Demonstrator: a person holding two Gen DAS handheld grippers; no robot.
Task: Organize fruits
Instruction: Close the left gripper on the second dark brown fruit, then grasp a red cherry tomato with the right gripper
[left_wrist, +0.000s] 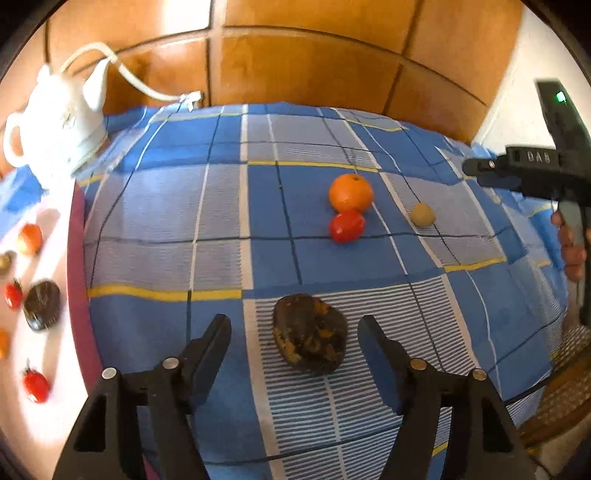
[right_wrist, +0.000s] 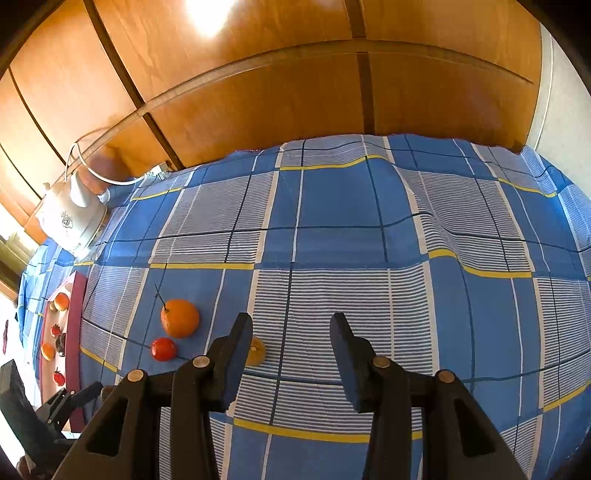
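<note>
On the blue checked cloth (left_wrist: 221, 206) lies a dark brown mottled fruit (left_wrist: 309, 334), right between the fingers of my left gripper (left_wrist: 293, 325). The jaws stand wide and neither pad touches it. Farther back an orange (left_wrist: 350, 192) touches a red tomato (left_wrist: 346, 226), with a small tan fruit (left_wrist: 423, 214) to their right. My right gripper (right_wrist: 291, 319) hovers open with nothing between its fingers. The small tan fruit (right_wrist: 257, 354) peeks out beside its left finger, and the orange (right_wrist: 180, 317) and tomato (right_wrist: 163, 349) lie further left.
A pale tray with a maroon rim (left_wrist: 75, 258) at the left holds several small fruits, among them a dark one (left_wrist: 42, 304). A white kettle (left_wrist: 62, 122) with a cord stands at the back left. Wooden cabinet doors (right_wrist: 258, 92) close off the far side.
</note>
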